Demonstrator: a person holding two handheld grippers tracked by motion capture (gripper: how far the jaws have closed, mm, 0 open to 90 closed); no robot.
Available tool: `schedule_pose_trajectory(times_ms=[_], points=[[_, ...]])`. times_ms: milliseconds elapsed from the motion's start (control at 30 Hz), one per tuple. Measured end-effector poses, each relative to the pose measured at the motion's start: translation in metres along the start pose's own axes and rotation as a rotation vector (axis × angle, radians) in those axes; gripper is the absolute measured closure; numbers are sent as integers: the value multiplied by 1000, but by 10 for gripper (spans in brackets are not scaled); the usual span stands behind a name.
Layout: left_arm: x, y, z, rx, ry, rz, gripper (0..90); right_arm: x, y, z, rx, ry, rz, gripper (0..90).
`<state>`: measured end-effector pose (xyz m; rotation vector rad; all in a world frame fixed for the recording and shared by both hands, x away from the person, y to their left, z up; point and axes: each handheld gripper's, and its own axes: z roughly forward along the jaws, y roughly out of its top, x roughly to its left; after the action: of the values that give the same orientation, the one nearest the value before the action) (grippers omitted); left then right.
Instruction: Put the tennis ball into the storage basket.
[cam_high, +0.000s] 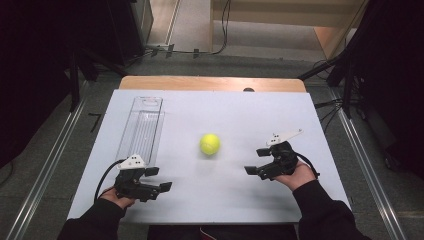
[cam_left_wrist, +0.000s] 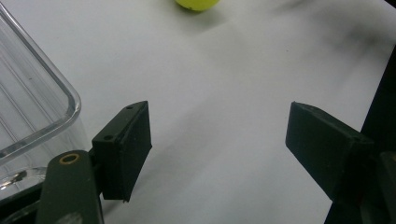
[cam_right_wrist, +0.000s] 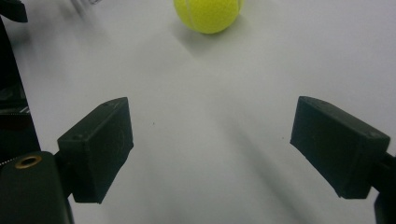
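Closest to the person, at the near edge of the white table (cam_high: 225, 200), the left gripper (cam_high: 159, 179) lay low over the surface, held in the left hand (cam_high: 116, 199) with its cable looping out to the side. Its jaws stood spread wide, with bare tabletop between them. Across on the other side, the right gripper (cam_high: 256, 161) was held by the right hand (cam_high: 299, 176), jaws likewise spread apart and gripping nothing, pointed inward toward the middle of the table.

A little farther in, between the two grippers and clear of both, sat the yellow tennis ball (cam_high: 210, 144) on the white surface. In the right gripper view the tennis ball (cam_right_wrist: 209, 14) lay ahead of the open jaws, well apart from them.

Just beyond the left gripper, a clear plastic tray (cam_high: 141, 125) stretched away along the left side of the table, its rounded near corner just beside that gripper's jaw in the left gripper view. Past the table's wooden far edge, cables ran over the floor.
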<state>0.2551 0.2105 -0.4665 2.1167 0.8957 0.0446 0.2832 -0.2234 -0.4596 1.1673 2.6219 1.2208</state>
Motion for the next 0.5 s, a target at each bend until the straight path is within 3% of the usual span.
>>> schedule_pose_trajectory(times_ms=[500], points=[[0, 0, 0, -1, -5, -1, 234, 2, 17, 9, -3, -2, 7, 111]])
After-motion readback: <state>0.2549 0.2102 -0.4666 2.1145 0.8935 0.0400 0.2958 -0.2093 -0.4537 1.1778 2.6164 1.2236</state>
